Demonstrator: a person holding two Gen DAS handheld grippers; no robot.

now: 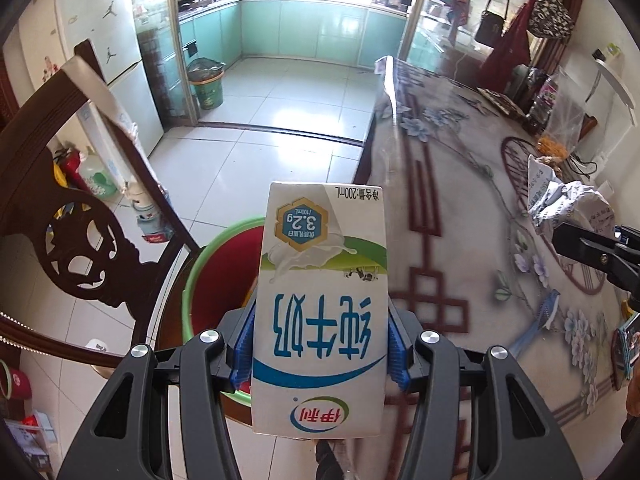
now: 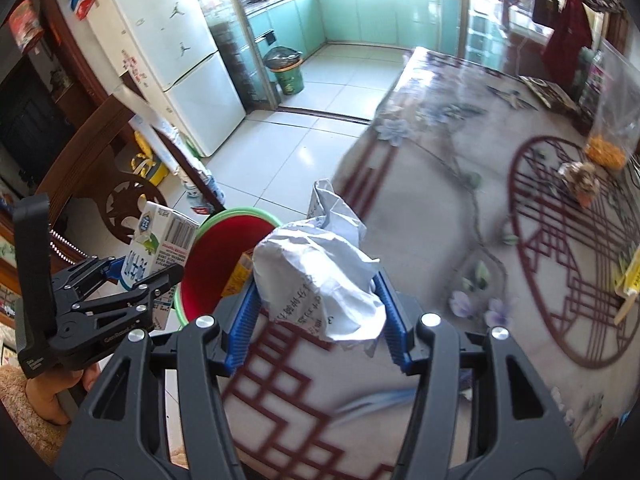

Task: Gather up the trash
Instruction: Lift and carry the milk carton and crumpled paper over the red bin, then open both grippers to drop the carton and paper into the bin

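1. The left gripper (image 1: pixel 320 344) has its jaws clamped on a white milk carton (image 1: pixel 320 308), blue pads pressing both narrow sides; the print reads upside down in the left wrist view.
2. The carton hangs above the red bin (image 1: pixel 224 276) with the green rim, which stands on the floor tiles just beside the worktop (image 1: pixel 460 208) edge (the right wrist view shows the carton (image 2: pixel 160 248) at the bin's (image 2: pixel 224 256) left rim).
3. The right gripper (image 2: pixel 318 300) has its jaws closed on a crumpled sheet of printed paper (image 2: pixel 320 276), squeezed between the blue pads.
4. That paper is held over the worktop (image 2: pixel 440 208) edge, close to the bin's right rim; from the left wrist view it (image 1: pixel 568 204) shows at the far right, above the patterned cloth.
5. Something yellow (image 2: pixel 240 276) lies inside the bin, too hidden to name.
6. On the worktop lies a clear bag with orange contents (image 2: pixel 608 148); a carved wooden chair (image 1: pixel 80 240) stands left of the bin.
7. A hand (image 2: pixel 44 392) in a fuzzy sleeve grips the left gripper's handle.
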